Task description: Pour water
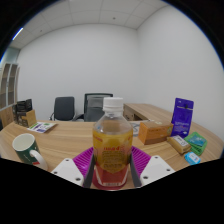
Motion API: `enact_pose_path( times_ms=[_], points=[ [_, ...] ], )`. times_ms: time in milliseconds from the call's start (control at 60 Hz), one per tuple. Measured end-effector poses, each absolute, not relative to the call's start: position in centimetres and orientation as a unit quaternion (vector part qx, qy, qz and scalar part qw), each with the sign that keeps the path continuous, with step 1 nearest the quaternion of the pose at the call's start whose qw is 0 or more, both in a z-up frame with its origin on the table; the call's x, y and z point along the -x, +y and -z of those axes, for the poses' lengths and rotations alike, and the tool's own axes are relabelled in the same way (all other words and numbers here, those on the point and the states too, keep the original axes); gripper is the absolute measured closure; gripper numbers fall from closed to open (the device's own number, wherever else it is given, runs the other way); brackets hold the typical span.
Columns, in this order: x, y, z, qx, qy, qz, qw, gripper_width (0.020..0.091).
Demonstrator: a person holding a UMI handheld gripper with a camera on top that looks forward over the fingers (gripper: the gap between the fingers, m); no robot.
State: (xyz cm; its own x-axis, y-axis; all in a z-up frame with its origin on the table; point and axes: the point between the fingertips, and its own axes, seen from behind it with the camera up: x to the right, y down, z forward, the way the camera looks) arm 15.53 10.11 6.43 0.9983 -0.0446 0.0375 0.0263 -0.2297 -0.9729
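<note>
Sitting at the lower left of the frame, a white and green mug (26, 148) rests on the wooden surface (65, 134), with papers (42, 127) and two office chairs (64, 107) behind it. At bottom centre the gripper (112, 163) is clamped on a white-capped bottle (112, 140) of amber liquid, both pink pads (82, 160) pressed to its sides. To the right lie a cardboard box (155, 131), a purple box (183, 115) and small packets (187, 146).
</note>
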Motion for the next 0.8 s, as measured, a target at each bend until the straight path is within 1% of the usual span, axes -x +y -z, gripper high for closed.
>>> enact_pose_path(
  times_ms=[50,67,117,133,183,317,533,650,800],
  points=[
    [-16.1,9.9,-5.9,0.792,0.005,0.033,0.609,0.0463],
    [-16.1,9.7,-5.7,0.797,0.005,0.033,0.603,0.0426],
    [-16.8,8.8,-5.5,0.807,0.013,0.041,0.589,0.0270],
    [-17.3,8.7,-5.6,0.807,0.016,0.044,0.589,0.0241],
    [-16.9,7.5,-6.5,0.805,0.019,0.046,0.592,0.0256],
    [-15.0,2.6,-9.6,0.795,0.010,0.021,0.606,0.0257],
    [-10.7,-9.4,-14.7,0.774,-0.007,-0.013,0.633,0.0264],
    [-7.9,-16.1,-15.9,0.761,-0.011,-0.015,0.649,0.0268],
    [-3.8,-22.9,-15.3,0.758,-0.014,-0.059,0.649,0.0266]
  ],
)
